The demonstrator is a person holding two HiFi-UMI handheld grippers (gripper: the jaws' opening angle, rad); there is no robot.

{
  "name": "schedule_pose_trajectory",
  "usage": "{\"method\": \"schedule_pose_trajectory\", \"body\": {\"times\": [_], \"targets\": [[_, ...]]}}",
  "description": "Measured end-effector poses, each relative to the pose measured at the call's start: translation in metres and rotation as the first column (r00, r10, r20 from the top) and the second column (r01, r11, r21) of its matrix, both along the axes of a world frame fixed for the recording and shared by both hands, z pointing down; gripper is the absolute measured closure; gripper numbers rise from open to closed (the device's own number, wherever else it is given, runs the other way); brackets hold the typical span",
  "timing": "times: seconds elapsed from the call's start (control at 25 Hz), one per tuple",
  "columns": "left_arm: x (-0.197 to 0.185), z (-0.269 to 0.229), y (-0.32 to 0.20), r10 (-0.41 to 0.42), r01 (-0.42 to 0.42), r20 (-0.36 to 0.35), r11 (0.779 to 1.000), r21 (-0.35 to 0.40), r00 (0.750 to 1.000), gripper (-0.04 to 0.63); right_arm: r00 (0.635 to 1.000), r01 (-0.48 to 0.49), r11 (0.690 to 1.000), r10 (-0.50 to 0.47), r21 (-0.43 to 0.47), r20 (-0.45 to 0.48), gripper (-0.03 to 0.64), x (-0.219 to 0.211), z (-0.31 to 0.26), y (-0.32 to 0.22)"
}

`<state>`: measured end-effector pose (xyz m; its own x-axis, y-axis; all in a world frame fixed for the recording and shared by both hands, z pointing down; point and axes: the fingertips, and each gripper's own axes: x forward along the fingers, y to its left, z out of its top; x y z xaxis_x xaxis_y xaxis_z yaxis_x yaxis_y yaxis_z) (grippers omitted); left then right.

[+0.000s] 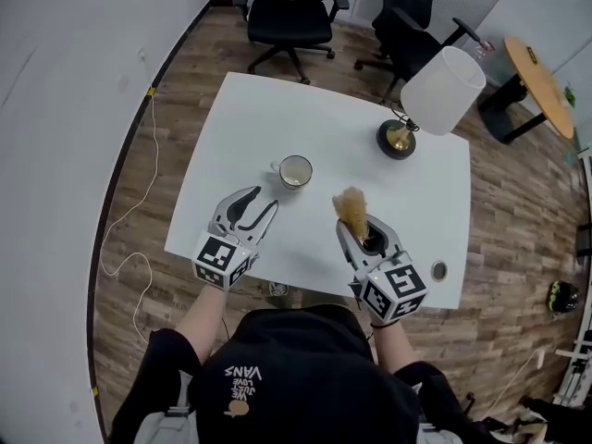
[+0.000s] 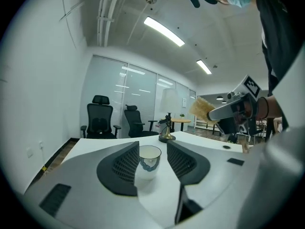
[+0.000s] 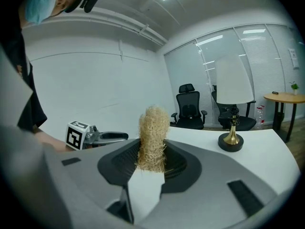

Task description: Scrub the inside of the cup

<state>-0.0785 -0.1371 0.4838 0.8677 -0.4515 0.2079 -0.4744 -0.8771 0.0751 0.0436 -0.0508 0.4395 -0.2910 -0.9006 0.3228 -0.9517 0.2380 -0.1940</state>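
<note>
A white cup [image 1: 295, 171] with a blue pattern stands upright on the white table [image 1: 277, 109]. My left gripper [image 1: 262, 207] is open just short of it, and the cup [image 2: 149, 157] shows in the gap ahead of its jaws with no pad touching it. My right gripper [image 1: 356, 226] hovers to the right of the cup, shut on a tan fibrous scrubber [image 1: 351, 206]. The scrubber [image 3: 153, 137] sticks up from between the right gripper's [image 3: 152, 162] jaws. From the left gripper view, the scrubber [image 2: 204, 109] is seen held at the right.
A table lamp with a white shade [image 1: 442, 91] and a round dark base [image 1: 396, 139] stands at the table's far right. A cable grommet [image 1: 438, 270] sits near the front right corner. Two black office chairs [image 1: 289, 12] and a round wooden table [image 1: 538, 81] stand beyond.
</note>
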Motion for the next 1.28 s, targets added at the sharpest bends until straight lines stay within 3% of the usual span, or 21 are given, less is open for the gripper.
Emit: {"method": "schedule_pose_trajectory", "body": {"times": [0.16,0.44,0.72,1.0,1.28], "targets": [[0.023,0.026,-0.005,-0.016,0.017,0.061,1.0,-0.018,0.998,0.35,1.0,0.006,1.0,-0.006,-0.024,0.008,0.491,0.013,0.008,-0.008],[0.058,0.07,-0.016,-0.09,0.099,0.123,0.993,-0.067,0.988,0.25,0.998,0.06,0.996,-0.06,-0.063,0.011,0.491,0.028,0.022,-0.028],[0.084,0.093,-0.038,-0.189,0.2,0.158,0.978,-0.06,0.969,0.229,0.994,0.112,0.989,-0.112,-0.098,0.006,0.491,0.052,0.032,-0.045],[0.092,0.103,-0.062,-0.317,0.328,0.157,0.943,-0.049,0.935,0.229,0.991,0.133,0.985,-0.133,-0.114,0.006,0.491,0.069,0.038,-0.055],[0.1,0.106,-0.072,-0.371,0.378,0.121,0.925,-0.04,0.921,0.218,0.989,0.147,0.98,-0.148,-0.133,0.003,0.491,0.08,0.043,-0.054]]}}
